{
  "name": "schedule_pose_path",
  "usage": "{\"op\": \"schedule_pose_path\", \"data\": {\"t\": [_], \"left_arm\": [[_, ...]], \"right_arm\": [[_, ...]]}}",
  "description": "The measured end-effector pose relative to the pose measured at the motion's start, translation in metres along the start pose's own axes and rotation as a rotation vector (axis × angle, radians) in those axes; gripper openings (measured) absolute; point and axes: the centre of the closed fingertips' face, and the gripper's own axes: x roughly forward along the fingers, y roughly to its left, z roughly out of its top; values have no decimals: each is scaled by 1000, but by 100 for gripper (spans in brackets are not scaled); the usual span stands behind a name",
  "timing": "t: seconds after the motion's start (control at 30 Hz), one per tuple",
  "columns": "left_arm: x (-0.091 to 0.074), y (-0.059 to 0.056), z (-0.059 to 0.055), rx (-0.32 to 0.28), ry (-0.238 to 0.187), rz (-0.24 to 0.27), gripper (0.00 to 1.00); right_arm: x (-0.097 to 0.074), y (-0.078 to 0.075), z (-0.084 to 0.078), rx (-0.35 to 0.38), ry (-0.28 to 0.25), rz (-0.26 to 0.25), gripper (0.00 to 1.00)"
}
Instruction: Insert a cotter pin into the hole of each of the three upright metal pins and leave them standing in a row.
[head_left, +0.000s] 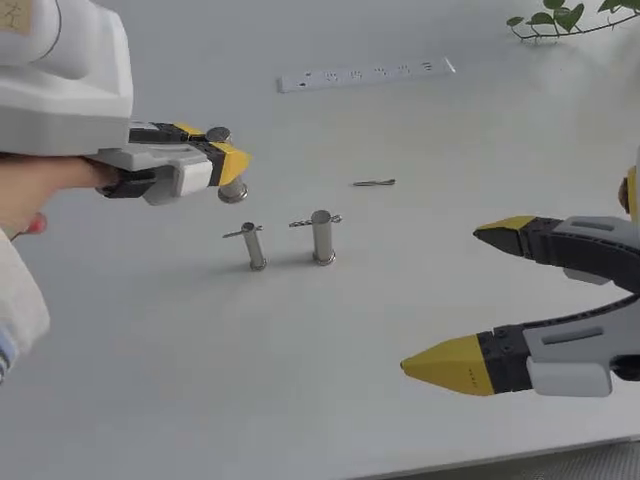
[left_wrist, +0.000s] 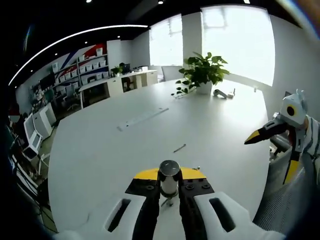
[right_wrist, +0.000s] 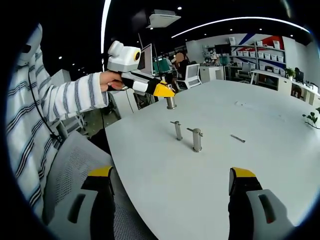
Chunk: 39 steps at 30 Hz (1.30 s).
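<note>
So our reference point here is the thick pin (head_left: 322, 238), standing upright on the white table (head_left: 200, 390) with a cotter pin (head_left: 312, 221) poking through near its top. Just beside it, on the left in the head view, is the thin pin (head_left: 255, 248). It's also upright, with a second cotter pin (head_left: 241, 232) through it, and the two pins don't touch. Further left of the thick pin and a bit beyond it, our left gripper (head_left: 232, 160) has its jaws clamped around the third pin (head_left: 233, 191). It grips the shaft, with the head sticking out above the yellow tips and the base flange below. That pin is upright too, and we honestly can't tell if its base sits on the table or just over it. The left gripper view shows the same thing up close, with the round head right between the tips. The loose cotter pin (head_left: 374, 183) lies flat on the table beyond the thick pin and slightly to the right, near it but clear of it. Way beyond the thick pin there's a power strip (head_left: 365, 74), and past that to the right a bit of plant (head_left: 560, 20). Our right gripper (head_left: 440, 300) is on the near right side of the thick pin, well apart from it, jaws spread wide and empty.
</note>
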Motion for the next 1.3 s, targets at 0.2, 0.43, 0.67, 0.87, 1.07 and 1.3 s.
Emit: {"op": "schedule_pose_path", "data": {"t": [0.2,0.43,0.67,0.87,1.07,1.3], "left_arm": [[-2,-19,0,-38,-17,-31,9],[0,-37,-9,-14,-3,-46,9],[8,-46,-24,-17,25,-57,9],[15,-63,-36,8,47,-71,9],[30,-75,-49,52,87,-92,9],[41,-79,-55,55,96,-95,9]], "right_arm": [[-2,-3,0,-4,-1,-5,94],[-2,-4,2,-5,-6,-5,94],[-3,-6,0,-7,-4,-9,94],[-3,-8,-2,-1,2,-14,93],[-3,-9,-5,3,14,-16,93],[-3,-8,-9,4,25,-12,93]]}}
